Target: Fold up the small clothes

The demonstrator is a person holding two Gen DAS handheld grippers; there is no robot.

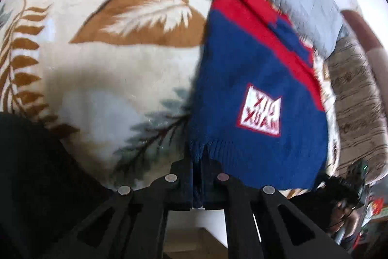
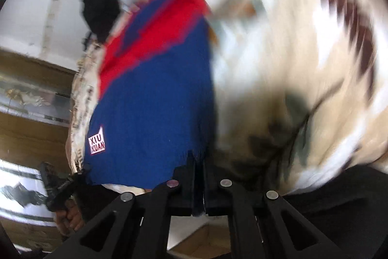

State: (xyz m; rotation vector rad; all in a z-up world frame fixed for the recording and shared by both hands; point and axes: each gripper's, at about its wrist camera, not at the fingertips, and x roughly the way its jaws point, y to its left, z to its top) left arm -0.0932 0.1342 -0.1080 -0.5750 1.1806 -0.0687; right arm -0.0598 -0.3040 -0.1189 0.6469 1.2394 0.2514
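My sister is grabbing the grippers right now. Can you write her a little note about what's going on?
Left gripper: shut on the hem of the blue and red sweater.
Right gripper: shut on the same hem, at the other corner.
The sweater stretches away from both grippers over the leaf-print blanket, white label showing.
Done: both bottom corners gripped.
Left: no fold shows yet, so fold it and lay it down neatly.

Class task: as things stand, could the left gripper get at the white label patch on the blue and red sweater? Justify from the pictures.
Probably not yet. The left gripper is shut on the sweater hem, so it would have to let go first. Otherwise the label lies bare on the knit ahead, with nothing covering it.
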